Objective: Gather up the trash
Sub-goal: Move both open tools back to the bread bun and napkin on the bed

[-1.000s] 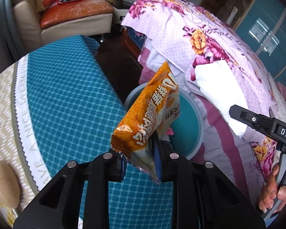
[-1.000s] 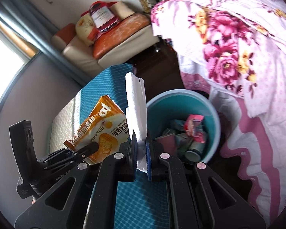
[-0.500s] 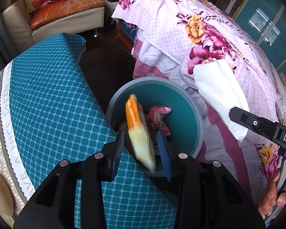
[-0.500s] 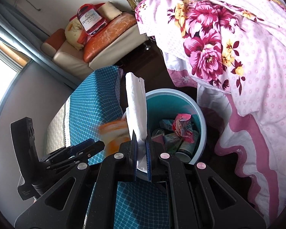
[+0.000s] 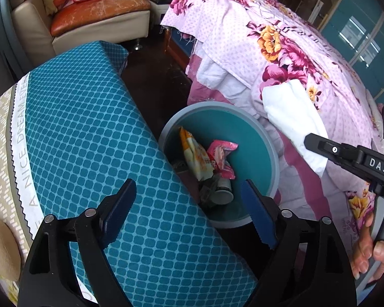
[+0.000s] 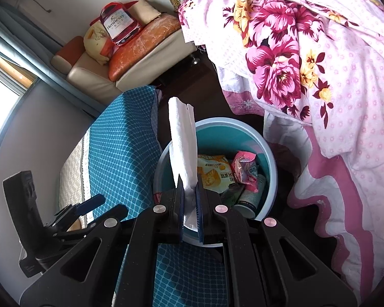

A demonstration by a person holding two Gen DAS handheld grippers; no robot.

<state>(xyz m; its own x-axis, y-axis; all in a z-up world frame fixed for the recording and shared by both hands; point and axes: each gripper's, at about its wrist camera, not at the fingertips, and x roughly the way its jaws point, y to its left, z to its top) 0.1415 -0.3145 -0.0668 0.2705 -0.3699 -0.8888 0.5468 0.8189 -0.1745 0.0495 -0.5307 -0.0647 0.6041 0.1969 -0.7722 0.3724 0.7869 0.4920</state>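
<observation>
So the left gripper [image 5: 188, 209] just dropped the orange snack bag [image 5: 195, 157] into the teal bin [image 5: 275, 151], fingers now wide open, while the right gripper [image 6: 190, 204] still pinches the white tissue [image 6: 183, 140] above it, probably next.

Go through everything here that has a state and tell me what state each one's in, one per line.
left gripper: open, empty, over the table edge beside the bin
right gripper: shut on the white tissue
white tissue: held upright above the bin, not dropped
orange snack wrapper: lying inside the bin
pink wrapper: crumpled, inside the bin
trash bin: upright, open-topped, partly filled
</observation>
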